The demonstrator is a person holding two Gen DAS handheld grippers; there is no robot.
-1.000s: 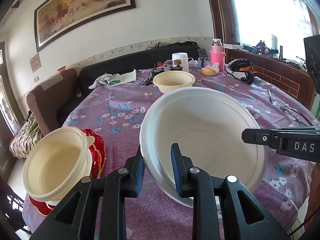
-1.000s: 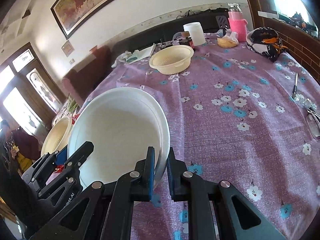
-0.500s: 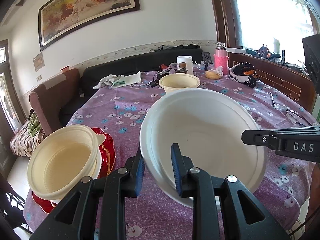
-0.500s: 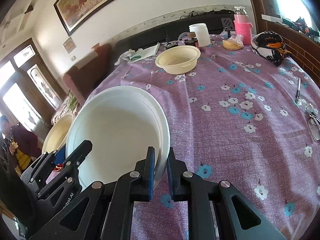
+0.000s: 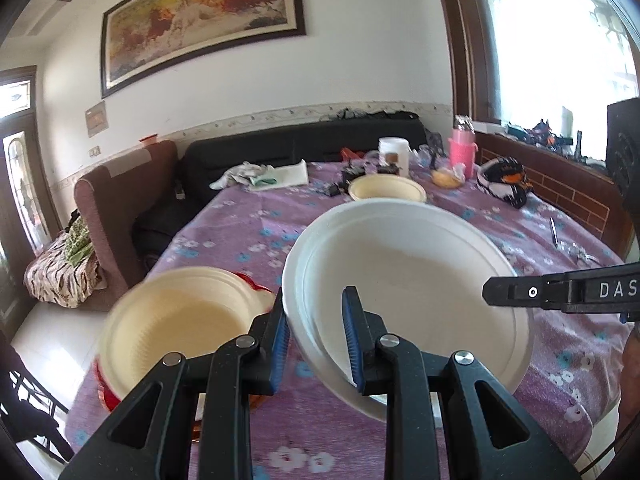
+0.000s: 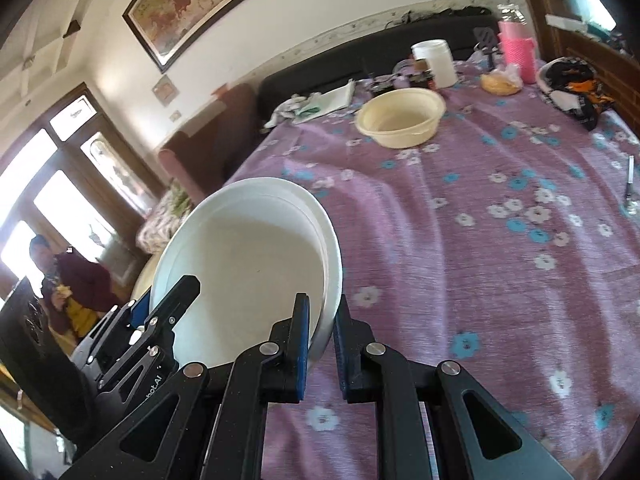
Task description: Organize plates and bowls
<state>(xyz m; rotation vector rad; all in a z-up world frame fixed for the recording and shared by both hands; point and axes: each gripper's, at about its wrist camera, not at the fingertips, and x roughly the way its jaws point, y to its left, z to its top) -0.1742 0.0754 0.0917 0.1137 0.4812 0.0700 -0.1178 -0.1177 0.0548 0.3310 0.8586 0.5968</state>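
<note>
Between our two grippers hangs the white bowl, smooth, round and shallow-walled, tilted above the purple flowered tablecloth. Our left gripper clamps its near rim with blue ribbed pads; our right gripper pinches the opposite rim, "DAS" legible on its black finger in the left view. Just left, a cream ridged bowl sits on red plates; farther off, another cream bowl.

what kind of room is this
Most likely a home living or dining room: a table under a flowered purple cloth, a dark sofa along the wall, and a framed horse painting above it.
</note>
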